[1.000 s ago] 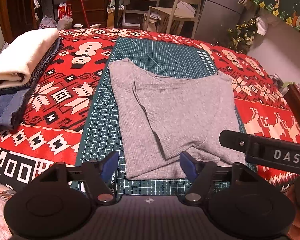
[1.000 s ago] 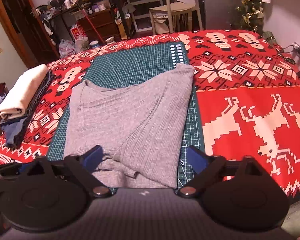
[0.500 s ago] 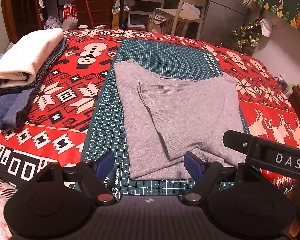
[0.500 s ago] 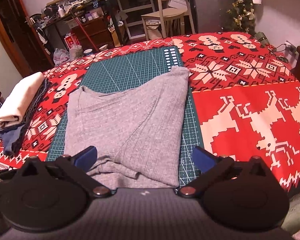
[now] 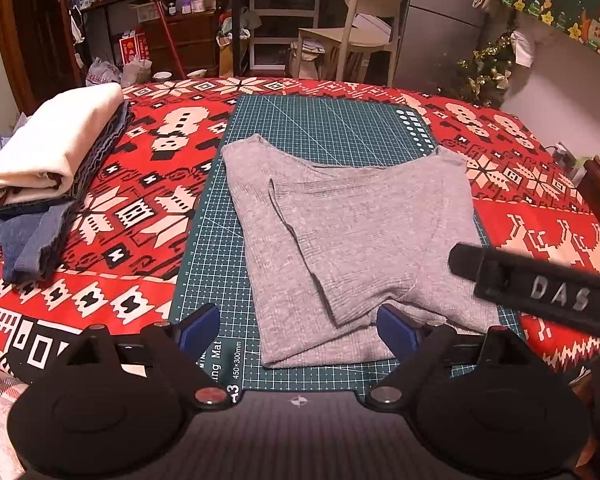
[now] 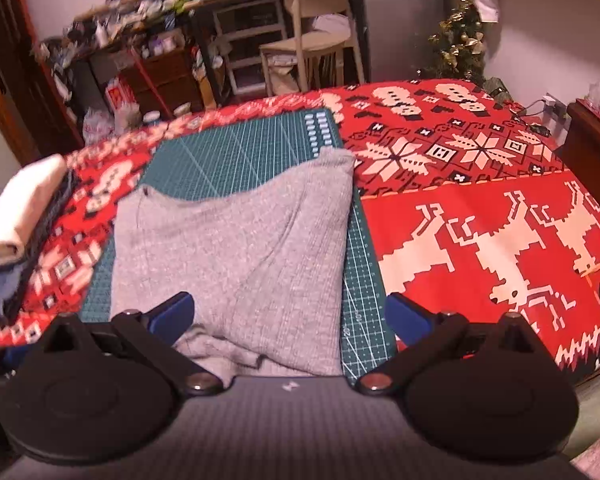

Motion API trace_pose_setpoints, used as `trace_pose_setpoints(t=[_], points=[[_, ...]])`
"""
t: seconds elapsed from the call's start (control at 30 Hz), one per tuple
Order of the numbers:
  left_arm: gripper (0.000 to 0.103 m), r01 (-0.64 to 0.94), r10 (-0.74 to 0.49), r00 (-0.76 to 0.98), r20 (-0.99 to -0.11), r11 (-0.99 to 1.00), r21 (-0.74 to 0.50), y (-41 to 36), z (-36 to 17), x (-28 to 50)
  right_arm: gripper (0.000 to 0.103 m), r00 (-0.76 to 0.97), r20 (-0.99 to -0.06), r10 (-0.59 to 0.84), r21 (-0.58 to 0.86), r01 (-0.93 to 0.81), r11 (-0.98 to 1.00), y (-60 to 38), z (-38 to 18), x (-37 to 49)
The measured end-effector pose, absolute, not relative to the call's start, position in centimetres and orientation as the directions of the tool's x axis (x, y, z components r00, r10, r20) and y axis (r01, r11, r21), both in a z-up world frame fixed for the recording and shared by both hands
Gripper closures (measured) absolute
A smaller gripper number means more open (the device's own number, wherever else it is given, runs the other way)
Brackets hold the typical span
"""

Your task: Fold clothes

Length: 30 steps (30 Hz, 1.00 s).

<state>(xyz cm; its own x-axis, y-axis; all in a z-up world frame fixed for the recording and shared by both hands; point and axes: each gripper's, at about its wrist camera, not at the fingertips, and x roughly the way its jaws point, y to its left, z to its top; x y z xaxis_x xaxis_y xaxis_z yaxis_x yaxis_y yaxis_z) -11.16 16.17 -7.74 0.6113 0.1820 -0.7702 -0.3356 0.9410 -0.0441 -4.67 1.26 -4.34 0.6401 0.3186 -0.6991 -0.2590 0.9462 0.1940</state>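
Note:
A grey ribbed top (image 5: 352, 232) lies partly folded on a green cutting mat (image 5: 308, 128), its sleeves laid in over the body. My left gripper (image 5: 298, 330) hovers over the top's near left corner; its jaws are opening, wide apart, with nothing pressed between the blue pads. The right gripper's black arm (image 5: 540, 284) crosses the lower right of the left wrist view. In the right wrist view the same grey top (image 6: 236, 248) fills the centre. My right gripper (image 6: 288, 318) is open above its near hem, gripping nothing.
A stack of folded clothes (image 5: 48, 156), cream on top of blue denim, sits at the left of the red patterned cover (image 5: 540, 208). Beyond the far edge stand a chair (image 5: 360, 28), shelves and a small decorated tree (image 5: 488, 68). A wooden edge (image 6: 592, 136) is at the right.
Both grippers' jaws have spread wider. The cameras have pulled back a little, so more of the mat's near edge shows. The grey top has not moved.

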Motion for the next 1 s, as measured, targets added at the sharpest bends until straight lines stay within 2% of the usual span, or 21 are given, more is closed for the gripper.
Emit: trace_pose_setpoints(t=[0.1, 0.23, 0.37, 0.6, 0.73, 0.83, 0.93, 0.97, 1.0], points=[[0.017, -0.348, 0.196, 0.608, -0.769, 0.937, -0.036, 16.1, -7.6, -11.1, 0.001, 0.654, -0.69, 0.309, 0.197, -0.24, 0.95, 1.0, -4.0, -4.8], [0.017, -0.361, 0.25, 0.626, -0.738, 0.932, 0.01, 15.6, -7.2, -11.2, 0.001, 0.706, -0.663, 0.25, 0.133, -0.217, 0.967, 1.0, -3.5, -5.1], [0.017, -0.334, 0.266, 0.644, -0.717, 0.941, 0.049, 15.2, -6.9, -10.8, 0.001, 0.715, -0.674, 0.189, 0.093, -0.172, 0.981, 0.9, -3.4, -4.8], [0.02, -0.279, 0.169, 0.657, -0.734, 0.96, -0.029, 15.9, -6.5, -9.6, 0.001, 0.692, -0.698, 0.186, 0.1, -0.163, 0.981, 0.2, -2.7, -3.3], [0.02, -0.286, 0.135, 0.672, -0.728, 0.954, -0.088, 16.5, -6.2, -9.1, 0.001, 0.651, -0.726, 0.223, 0.178, -0.136, 0.975, -1.0, -2.6, -1.8], [0.028, -0.281, 0.058, 0.664, -0.746, 0.943, -0.177, 17.4, -6.3, -8.0, 0.001, 0.638, -0.727, 0.254, 0.227, -0.126, 0.966, -2.2, -2.2, -0.7], [0.041, -0.282, -0.012, 0.659, -0.752, 0.923, -0.262, 18.2, -6.4, -6.8, 0.003, 0.62, -0.721, 0.309, 0.304, -0.117, 0.945, -3.4, -2.2, 0.6], [0.05, -0.276, -0.038, 0.657, -0.753, 0.917, -0.287, 18.4, -6.5, -6.4, 0.005, 0.607, -0.72, 0.336, 0.334, -0.121, 0.935, -3.7, -2.2, 0.8], [0.061, -0.268, -0.066, 0.651, -0.756, 0.912, -0.311, 18.6, -6.6, -6.0, 0.015, 0.586, -0.723, 0.366, 0.368, -0.122, 0.922, -3.9, -2.4, 1.0]])
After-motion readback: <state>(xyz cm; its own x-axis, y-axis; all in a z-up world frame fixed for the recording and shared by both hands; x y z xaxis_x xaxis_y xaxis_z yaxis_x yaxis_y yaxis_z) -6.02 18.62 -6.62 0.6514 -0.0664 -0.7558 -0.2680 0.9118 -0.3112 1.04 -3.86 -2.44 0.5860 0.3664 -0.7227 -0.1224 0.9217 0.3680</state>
